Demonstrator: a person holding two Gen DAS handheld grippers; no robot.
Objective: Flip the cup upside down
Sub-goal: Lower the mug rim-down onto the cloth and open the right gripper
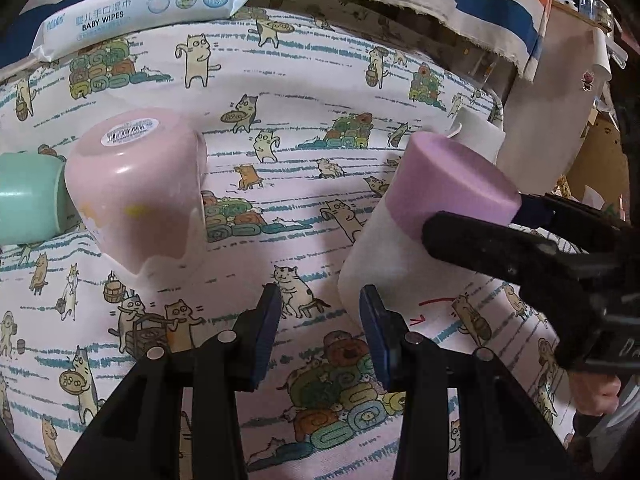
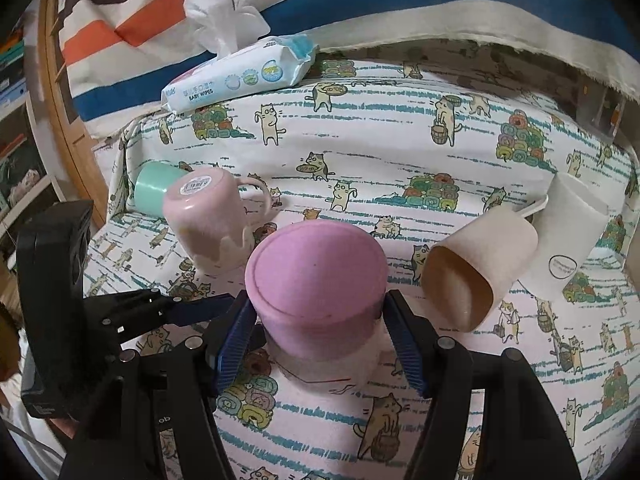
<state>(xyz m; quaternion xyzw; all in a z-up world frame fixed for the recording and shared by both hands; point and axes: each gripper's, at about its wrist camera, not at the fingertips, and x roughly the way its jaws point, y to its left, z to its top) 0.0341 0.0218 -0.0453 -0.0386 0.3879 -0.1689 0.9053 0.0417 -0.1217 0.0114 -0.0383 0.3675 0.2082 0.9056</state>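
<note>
Right tongs (image 2: 320, 332) are gripping the inverted purple cup (image 2: 316, 280), nearly set down; left tongs (image 1: 320, 320) are waiting wide, empty.

in the left wrist view the green cup (image 1: 30, 196) is cut off by the left edge and partly hidden behind the pink mug (image 1: 136, 188), and the white cup (image 1: 478, 132) shows only a corner behind the purple cup (image 1: 448, 184), whose rim is hidden by the left gripper (image 1: 320, 332). in the right wrist view the purple cup's (image 2: 316, 276) lower rim sits hidden behind the right gripper (image 2: 320, 332), so whether it touches the counter (image 2: 400, 152) cannot be told. the small print on the wipes pack (image 2: 240, 76) and the mug's barcode sticker (image 2: 196, 184) is too small to read.
</note>
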